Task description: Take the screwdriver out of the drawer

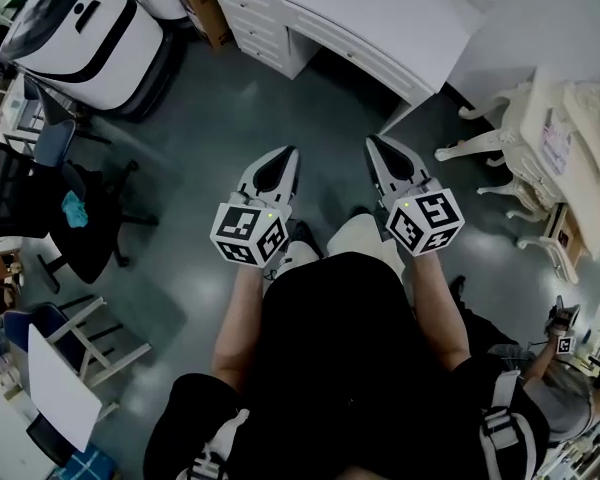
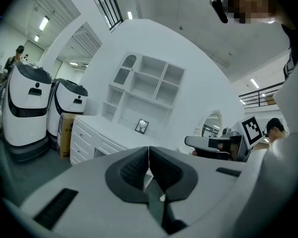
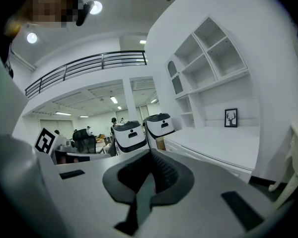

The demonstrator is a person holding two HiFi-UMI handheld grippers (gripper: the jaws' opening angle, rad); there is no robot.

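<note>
Ahead of the left gripper and right gripper, bare grey floor lies open up to the white counter, whose drawers sit flush. An ornate white table stands off to the right. Both grippers are closed on nothing, side by side. No view shows the screwdriver.

Ceiling strips light the room brightly — my 2 gripper views warp toward black corners, my left gripper blurs up close; the floor is dim.
</note>
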